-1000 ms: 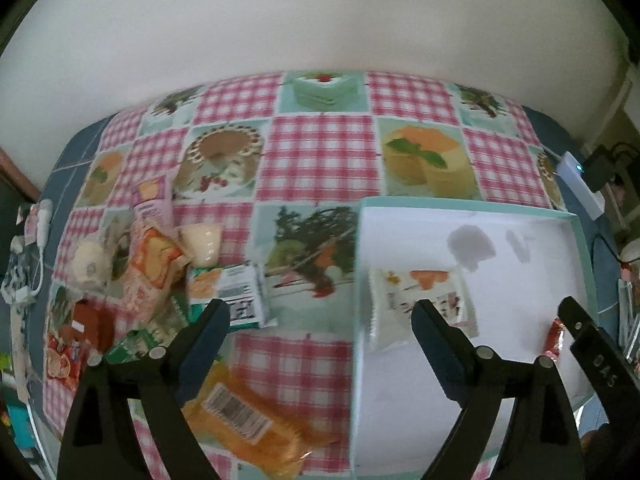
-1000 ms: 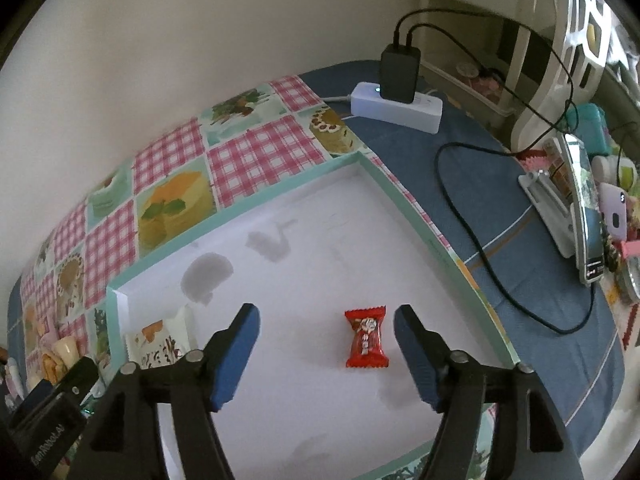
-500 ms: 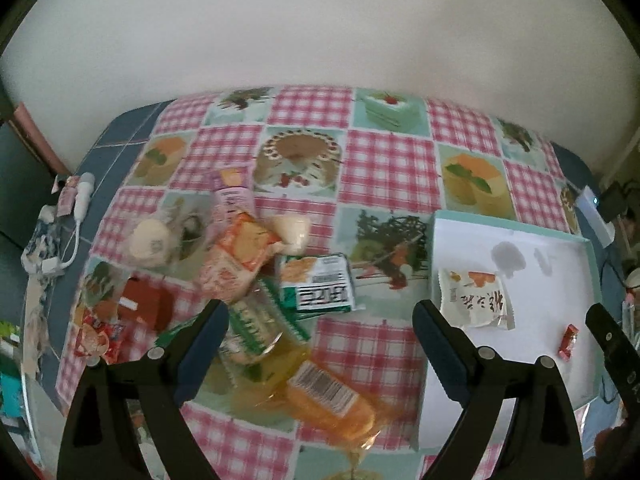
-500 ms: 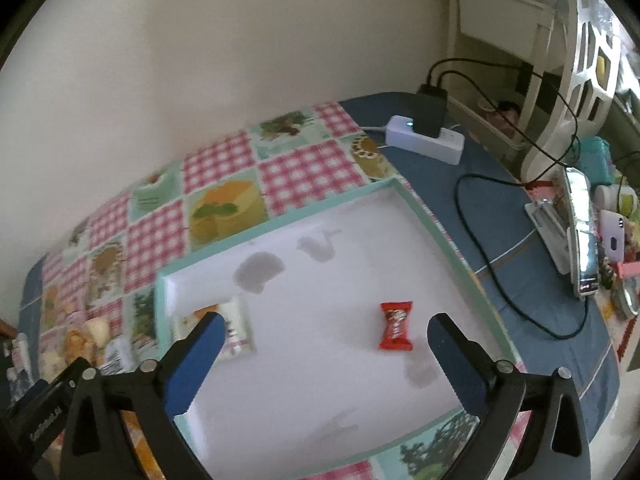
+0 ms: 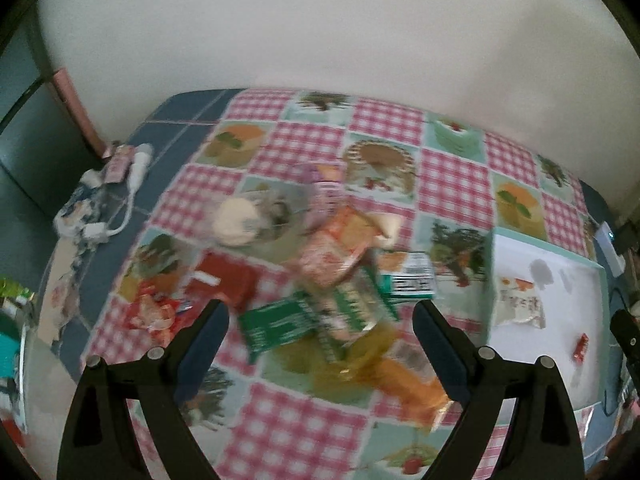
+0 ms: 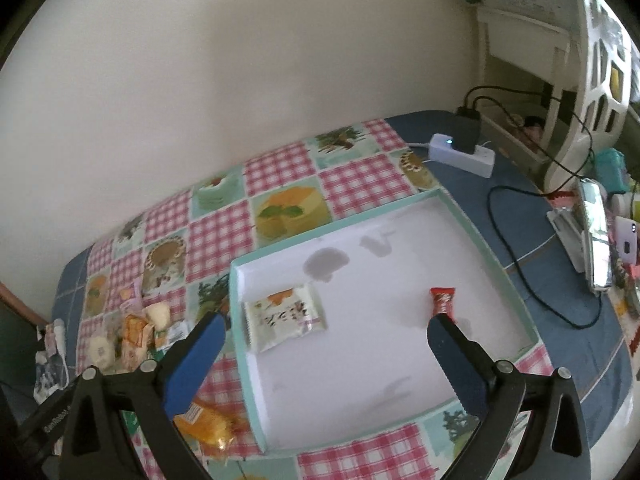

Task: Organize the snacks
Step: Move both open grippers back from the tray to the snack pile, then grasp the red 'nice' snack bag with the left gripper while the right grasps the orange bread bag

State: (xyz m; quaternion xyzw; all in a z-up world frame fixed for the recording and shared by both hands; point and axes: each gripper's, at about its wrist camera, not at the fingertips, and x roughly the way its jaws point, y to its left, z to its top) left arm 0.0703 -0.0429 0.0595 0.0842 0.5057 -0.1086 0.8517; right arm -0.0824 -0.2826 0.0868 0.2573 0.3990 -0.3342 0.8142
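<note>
The tablecloth (image 5: 384,124) lay under everything. On it the tray (image 6: 484,240) sat below the right gripper (image 6: 324,344), whose jaws gaped wide and held nothing. The snack pile (image 5: 332,280) lay left of the tray, blurred, straight ahead of the left gripper (image 5: 320,328), also spread wide and empty. Inside the tray were 2 snacks: a white packet (image 6: 284,316) between the right gripper's tips, and a red candy (image 6: 442,300) just above its right tip.

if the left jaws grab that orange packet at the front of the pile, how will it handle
The orange packet looks like soft, crinkly film, so it will probably flex and sag. Its glossy wrap may slip. It seems to lie partly under the green packet, which could drag along.
</note>
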